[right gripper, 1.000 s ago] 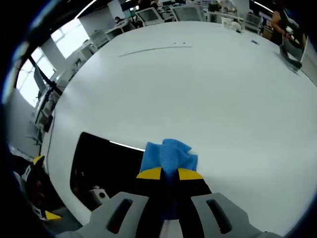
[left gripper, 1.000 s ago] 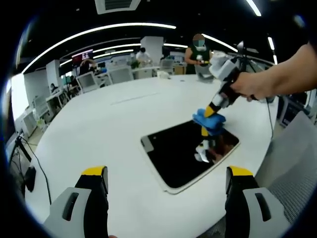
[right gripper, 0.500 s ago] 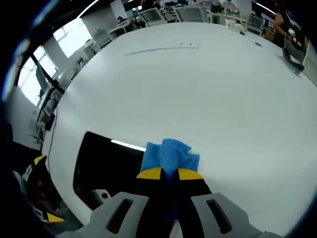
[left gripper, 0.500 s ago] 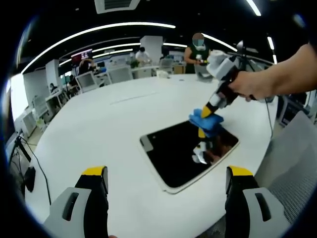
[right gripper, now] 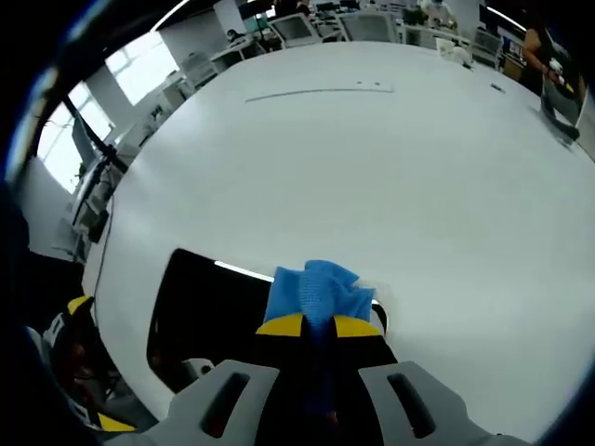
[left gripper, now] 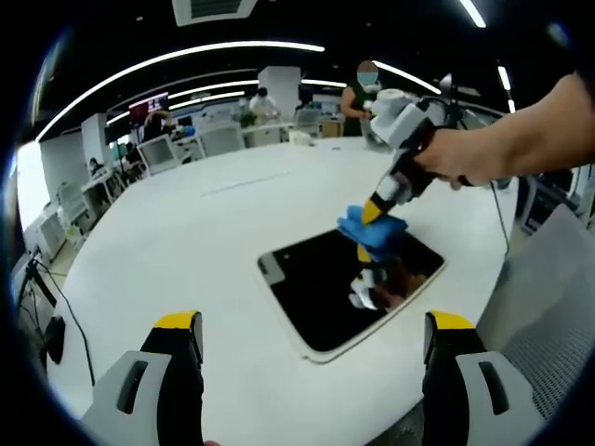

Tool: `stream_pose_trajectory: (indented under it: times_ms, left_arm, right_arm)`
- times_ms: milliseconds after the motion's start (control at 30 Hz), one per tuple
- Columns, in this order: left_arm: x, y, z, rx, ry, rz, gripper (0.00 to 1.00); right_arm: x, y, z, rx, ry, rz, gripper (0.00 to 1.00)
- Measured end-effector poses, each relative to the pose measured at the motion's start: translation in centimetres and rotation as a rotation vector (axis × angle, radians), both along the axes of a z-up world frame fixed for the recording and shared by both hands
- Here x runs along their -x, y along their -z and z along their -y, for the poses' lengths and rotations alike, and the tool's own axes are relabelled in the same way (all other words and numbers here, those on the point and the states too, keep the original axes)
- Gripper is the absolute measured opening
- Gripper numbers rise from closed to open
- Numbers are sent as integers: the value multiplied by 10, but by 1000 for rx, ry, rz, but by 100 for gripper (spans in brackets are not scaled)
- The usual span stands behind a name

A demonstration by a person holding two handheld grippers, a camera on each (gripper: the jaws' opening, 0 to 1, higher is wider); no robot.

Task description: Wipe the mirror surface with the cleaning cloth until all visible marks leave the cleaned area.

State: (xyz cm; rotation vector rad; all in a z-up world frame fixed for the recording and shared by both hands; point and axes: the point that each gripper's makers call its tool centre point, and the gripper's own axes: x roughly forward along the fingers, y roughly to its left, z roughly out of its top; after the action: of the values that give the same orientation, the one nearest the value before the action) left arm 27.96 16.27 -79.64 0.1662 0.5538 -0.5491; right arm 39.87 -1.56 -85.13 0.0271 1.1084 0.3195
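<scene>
The mirror (left gripper: 349, 288) is glossy dark glass that throws back reflections, set in a pale smooth frame. The cloth (left gripper: 372, 229) is soft, crumpled blue fabric. The counter (left gripper: 186, 242) is smooth, matt white. The right gripper (left gripper: 369, 212) looks hard plastic, grey with yellow tips

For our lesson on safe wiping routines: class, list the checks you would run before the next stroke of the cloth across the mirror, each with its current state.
1. Blue cloth clamped in right gripper: ok.
2. Cloth touching the mirror: ok, at its far edge.
3. Mirror lying flat on the white table: ok.
4. Left gripper off the mirror: ok, open, short of it.
5. Marks left on the glass: cannot tell, reflections hide them.
</scene>
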Motion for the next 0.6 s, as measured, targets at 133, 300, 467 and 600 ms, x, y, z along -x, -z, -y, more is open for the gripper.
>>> stream_pose_trajectory:
  times_ms: [133, 300, 467, 600]
  left_arm:
    - [0, 0, 1, -4, 6, 1, 99]
    - [0, -1, 1, -1, 6, 1, 99]
    - [0, -1, 1, 0, 3, 2, 99]
    - [0, -1, 2, -1, 7, 3, 99]
  right_arm:
    - [-1, 0, -11, -5, -13, 1, 5]
    - [-2, 0, -25, -12, -27, 1, 5]
    - [-4, 0, -38, -13, -44, 2, 5]
    - [-5, 0, -50, -16, -60, 1, 5]
